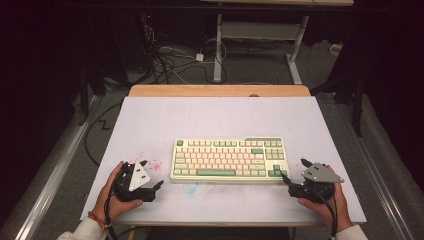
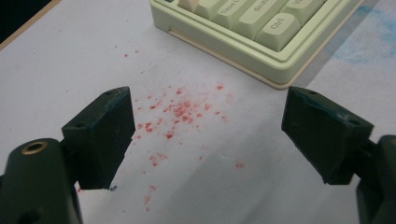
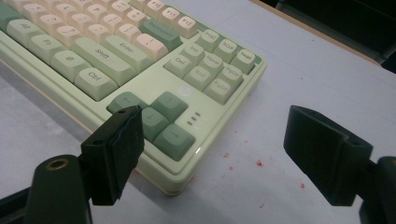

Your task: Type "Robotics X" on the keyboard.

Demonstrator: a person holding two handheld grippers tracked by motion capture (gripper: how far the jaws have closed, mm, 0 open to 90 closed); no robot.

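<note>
White board [image 1: 165, 120] covers the tabletop, seen from above, with a strip of bare wood [image 1: 220, 90] along its far edge. At the near left, a person's left hand [image 1: 113, 197] holds the left gripper [image 1: 151, 177] low over the board, its jaws spread wide apart and holding nothing. Between those jaws, in the left gripper view, lies a scatter of red specks [image 2: 180, 112] on the white surface, with the near left corner of the keyboard [image 2: 261, 37] just beyond them. That pale green and cream keyboard [image 1: 229, 159] sits flat in the middle of the board, closer to the near edge, between the two grippers. At the near right, the right hand [image 1: 327, 200] holds the right gripper [image 1: 294, 173], jaws also wide apart and empty, just beside the keyboard's right end; one jaw stands in front of the dark green arrow keys [image 3: 161, 123].
</note>
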